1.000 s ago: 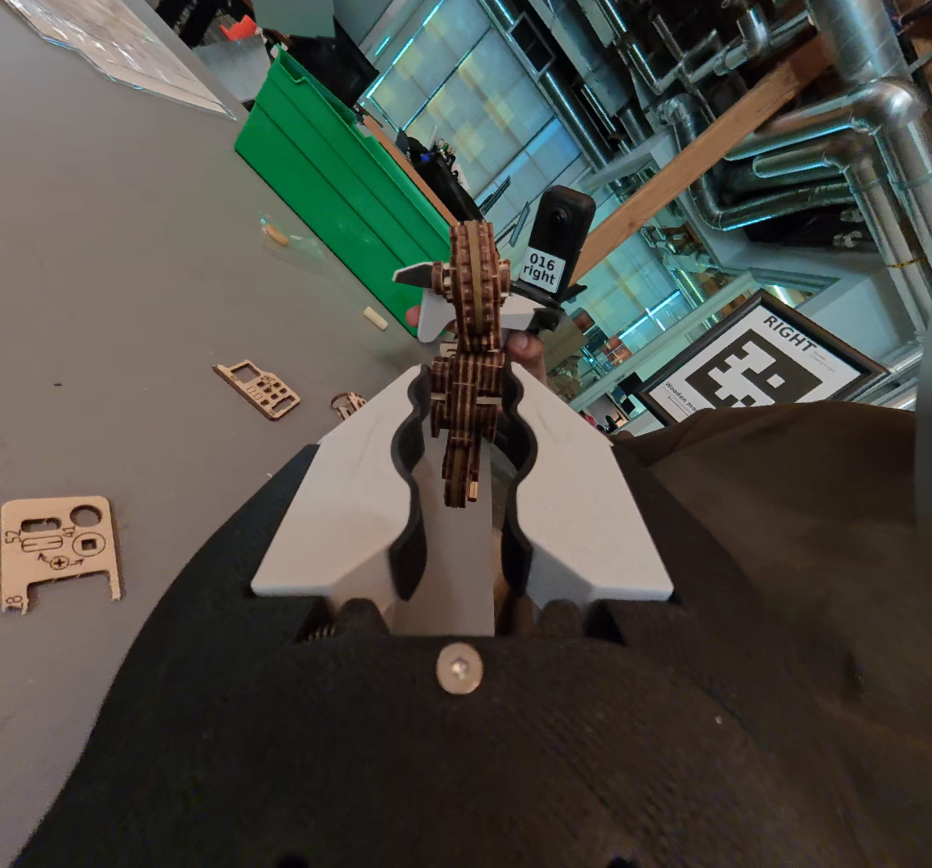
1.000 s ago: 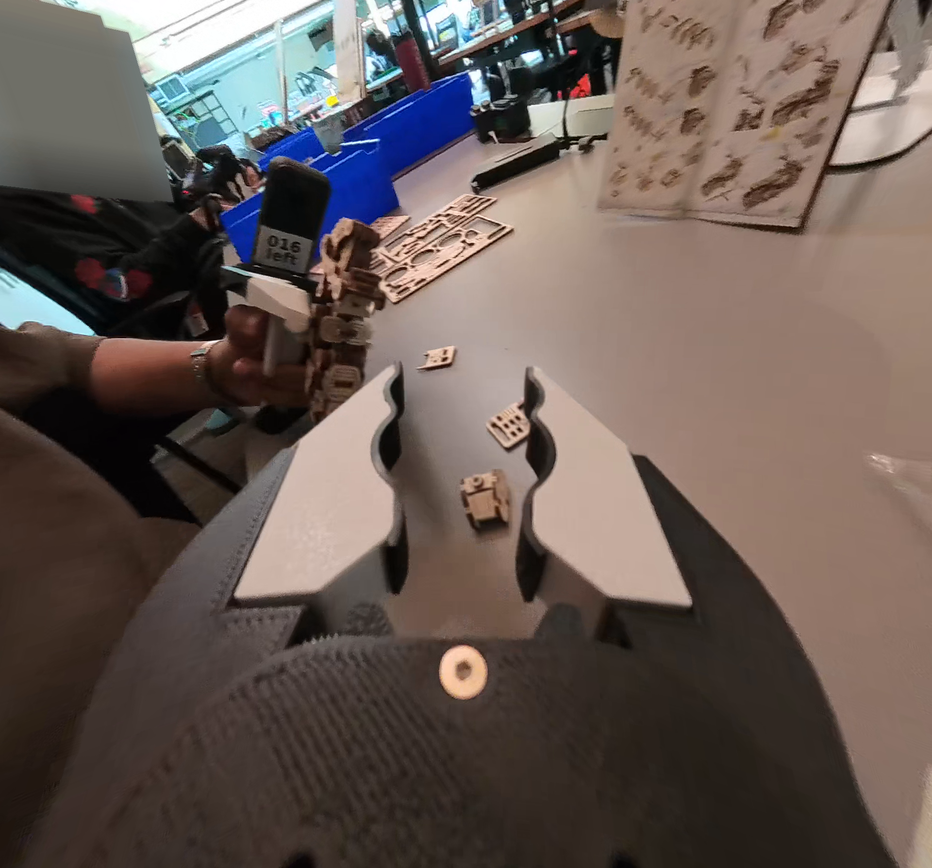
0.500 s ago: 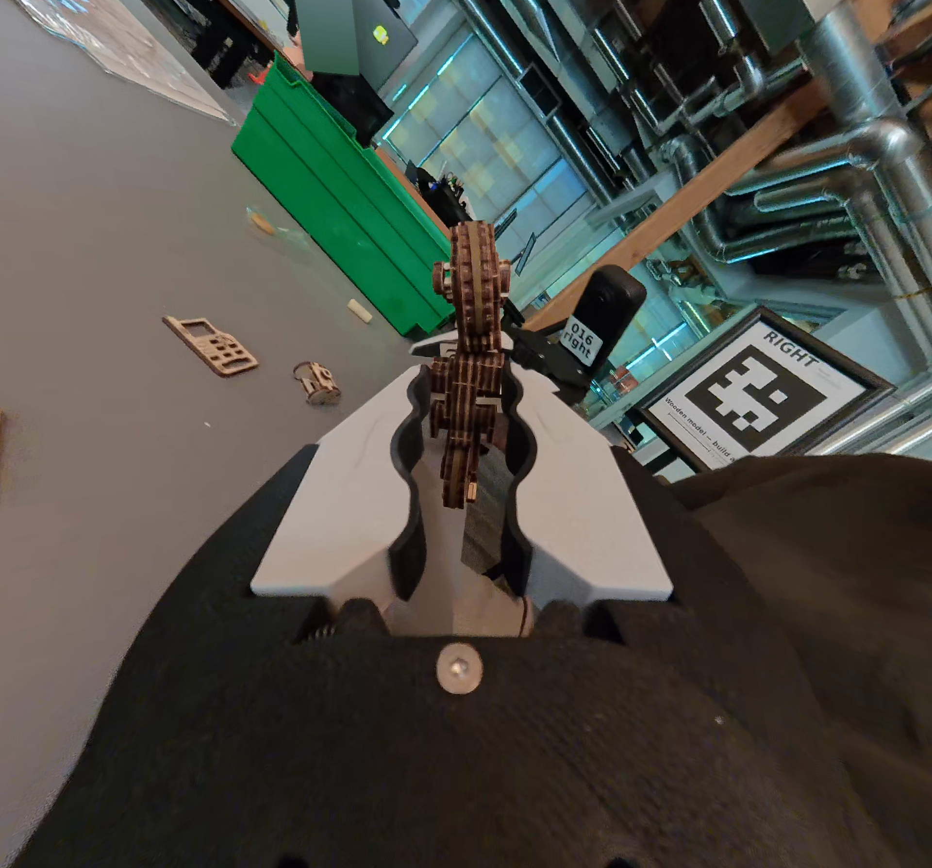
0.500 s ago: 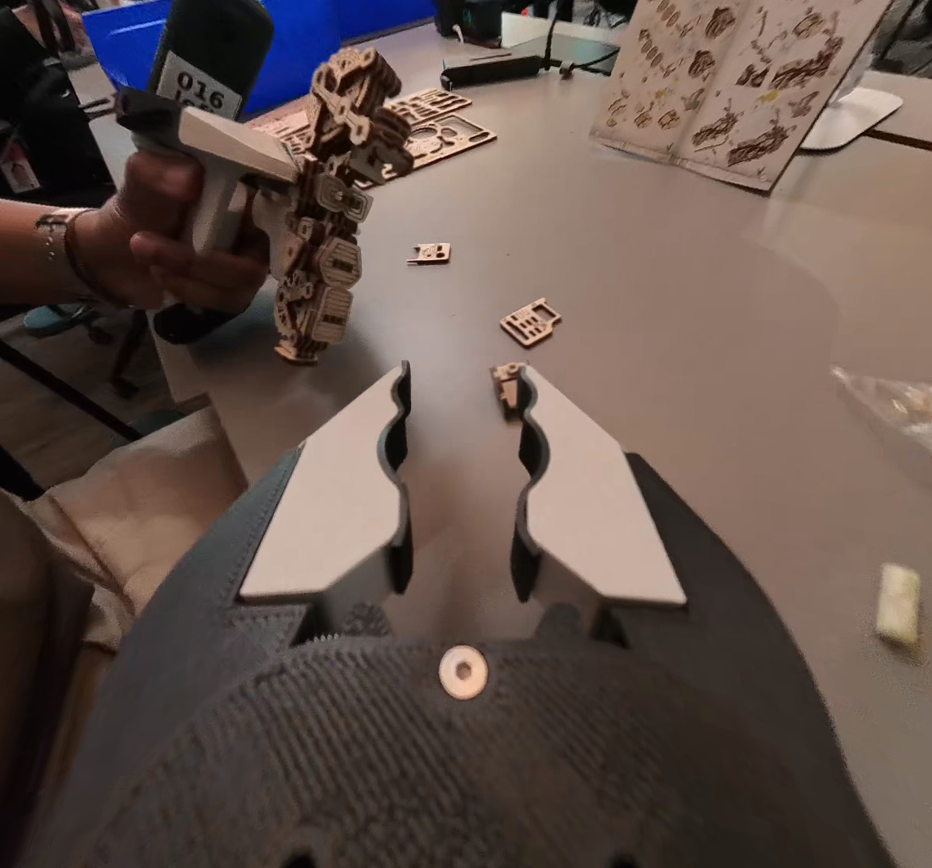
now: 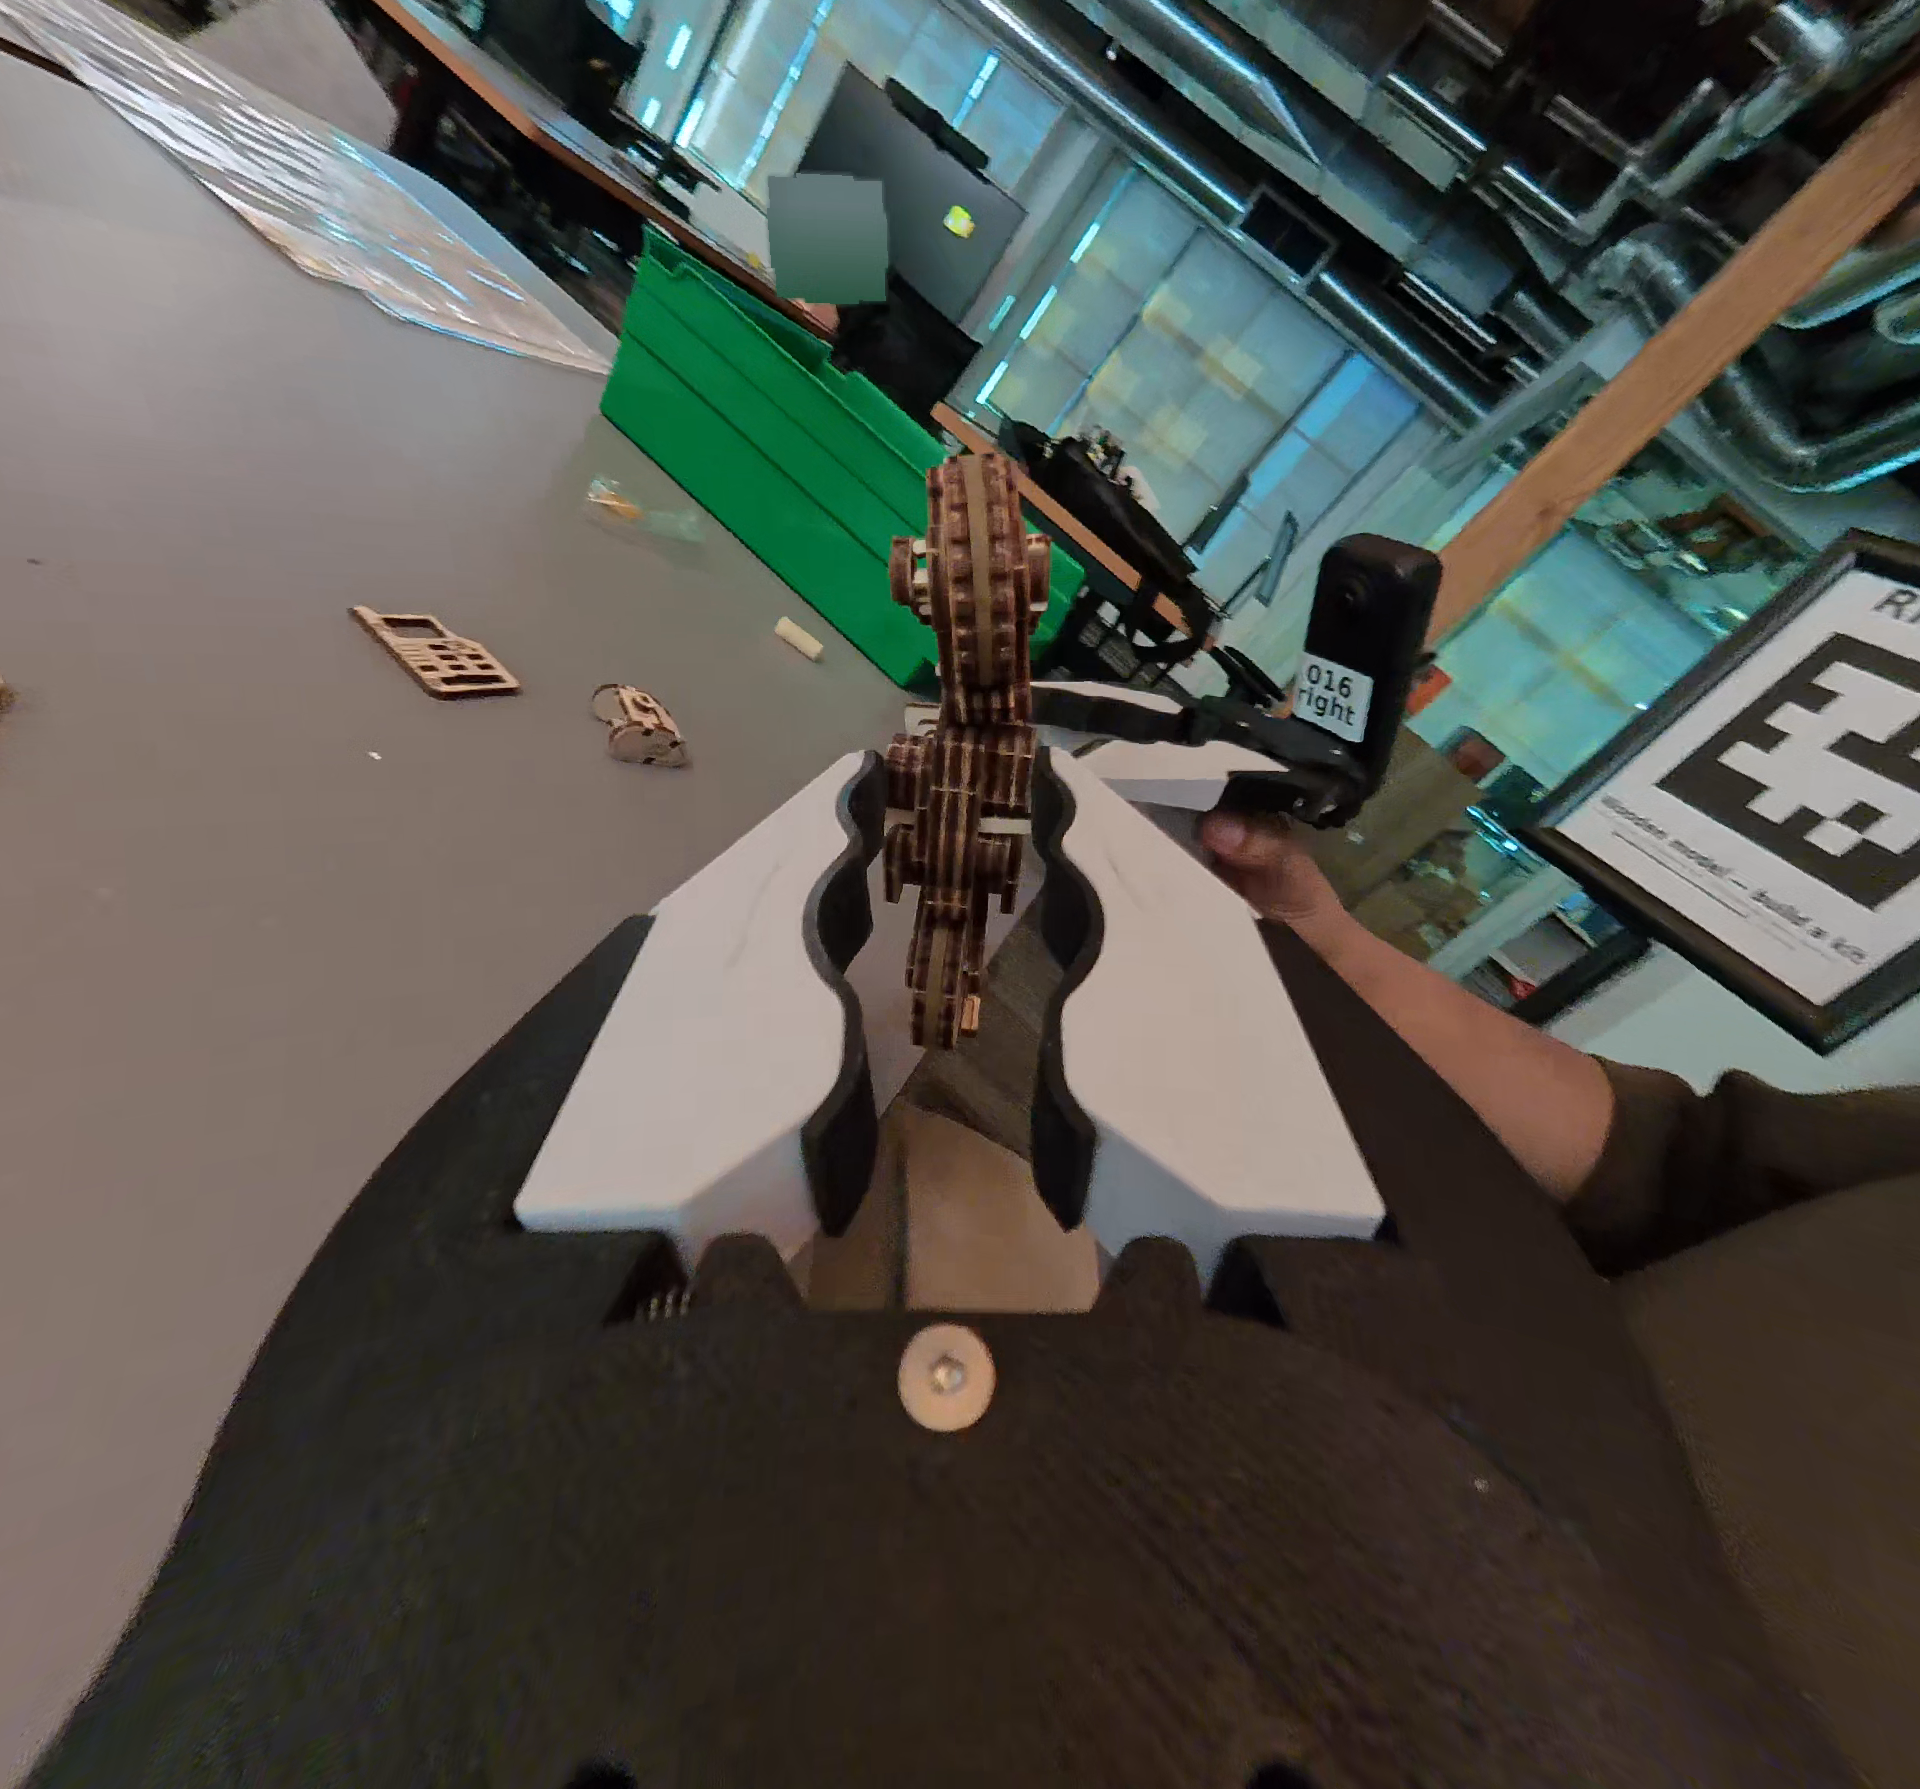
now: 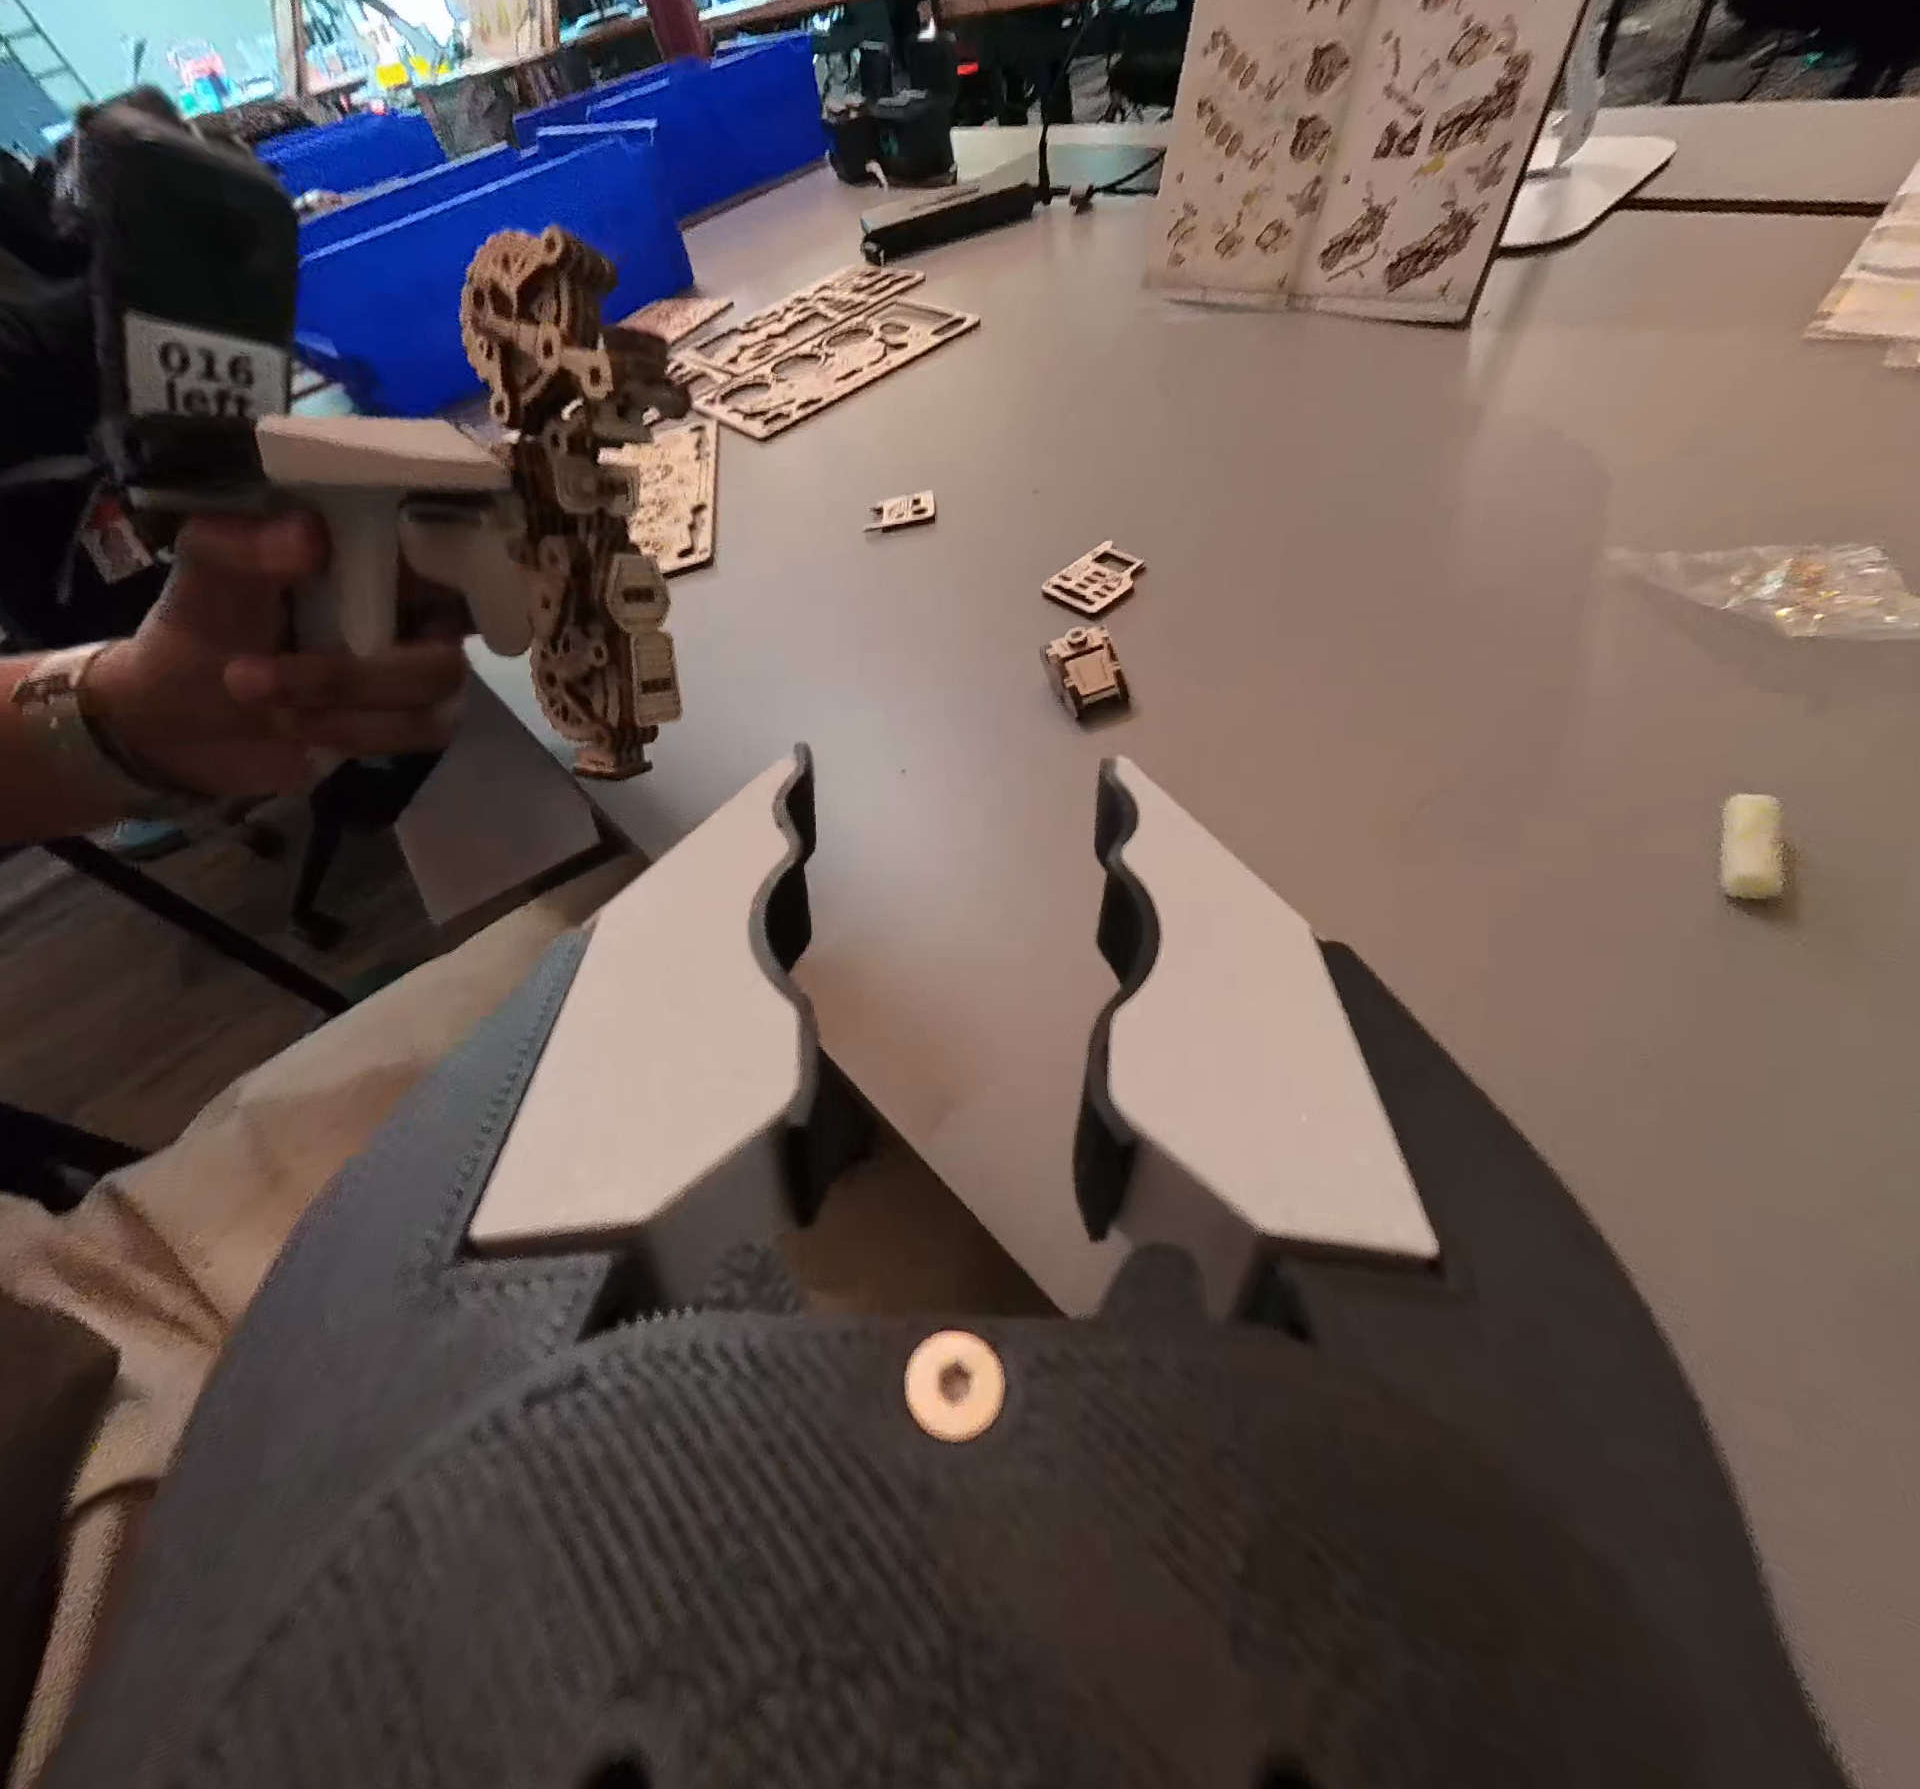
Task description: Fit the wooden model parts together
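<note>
My left gripper (image 5: 954, 783) is shut on a tall brown layered wooden model (image 5: 966, 700), held upright off the table's near edge; it also shows in the right wrist view (image 6: 582, 513). My right gripper (image 6: 954, 778) is open and empty, low over the grey table (image 6: 1351, 513), to the right of the model. A small assembled wooden block (image 6: 1086, 674) lies just ahead of its fingers, with a flat gridded wooden piece (image 6: 1091, 578) beyond it. Both pieces show in the left wrist view, the block (image 5: 639, 724) and the flat piece (image 5: 436, 650).
Cut-out wooden sheets (image 6: 831, 357) and a small tabbed piece (image 6: 902, 510) lie farther back. An instruction sheet (image 6: 1371, 77) stands upright at the back right. A white pellet (image 6: 1754, 846) and a clear bag (image 6: 1766, 586) lie to the right. Blue bins (image 6: 582, 212) and a green bin (image 5: 748, 451) line the edges. Between my right fingertips and the small assembled wooden block (image 6: 1086, 674) there is roughly 11 centimetres.
My right gripper has drawn back and away from the model toward the near table edge, staying open. My left gripper keeps its hold on the model.
</note>
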`<state>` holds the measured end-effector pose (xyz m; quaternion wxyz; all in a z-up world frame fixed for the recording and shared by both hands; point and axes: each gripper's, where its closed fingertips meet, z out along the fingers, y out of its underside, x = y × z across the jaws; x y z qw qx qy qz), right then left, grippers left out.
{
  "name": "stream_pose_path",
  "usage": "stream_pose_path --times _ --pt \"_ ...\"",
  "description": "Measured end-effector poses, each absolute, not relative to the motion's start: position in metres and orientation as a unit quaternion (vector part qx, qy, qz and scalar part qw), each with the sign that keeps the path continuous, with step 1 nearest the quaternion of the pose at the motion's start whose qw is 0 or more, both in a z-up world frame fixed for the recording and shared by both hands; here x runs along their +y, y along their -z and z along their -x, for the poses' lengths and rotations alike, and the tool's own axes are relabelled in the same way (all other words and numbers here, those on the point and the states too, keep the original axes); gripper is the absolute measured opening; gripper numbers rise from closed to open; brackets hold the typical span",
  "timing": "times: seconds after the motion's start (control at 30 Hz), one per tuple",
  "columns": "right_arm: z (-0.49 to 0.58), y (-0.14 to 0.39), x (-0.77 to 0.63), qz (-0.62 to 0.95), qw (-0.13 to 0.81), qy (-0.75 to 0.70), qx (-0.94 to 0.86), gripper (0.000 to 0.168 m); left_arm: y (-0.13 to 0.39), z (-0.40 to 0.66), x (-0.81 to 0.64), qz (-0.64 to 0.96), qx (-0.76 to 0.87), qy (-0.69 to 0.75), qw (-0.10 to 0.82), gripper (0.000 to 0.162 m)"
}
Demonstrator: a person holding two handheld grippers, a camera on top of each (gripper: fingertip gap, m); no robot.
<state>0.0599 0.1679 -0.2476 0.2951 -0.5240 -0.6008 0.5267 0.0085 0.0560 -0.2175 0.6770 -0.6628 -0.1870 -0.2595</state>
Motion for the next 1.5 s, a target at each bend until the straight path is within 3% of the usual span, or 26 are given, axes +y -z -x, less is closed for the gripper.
stream_pose_path --times 0.4,0.53,0.7,1.27,1.5 --pt "-0.022 0.265 0.179 0.527 0.316 -0.498 -0.612 0.049 0.218 0.026 0.051 0.658 -0.240 0.155 0.697 0.025" --pt "-0.012 0.273 0.181 0.564 0.284 -0.484 -0.606 0.050 0.224 0.051 0.049 0.622 -0.312 0.205 0.689 0.025" --pt "0.001 0.239 0.174 0.547 0.313 -0.533 -0.565 0.046 0.236 0.053 0.054 0.624 -0.324 0.222 0.676 0.025" --pt "0.022 0.275 0.160 0.487 0.419 -0.342 -0.686 0.044 0.241 0.049 0.061 0.628 -0.320 0.254 0.663 0.025" --pt "0.022 0.276 0.162 0.483 0.426 -0.332 -0.689 0.046 0.244 0.044 0.067 0.642 -0.308 0.235 0.662 0.025"
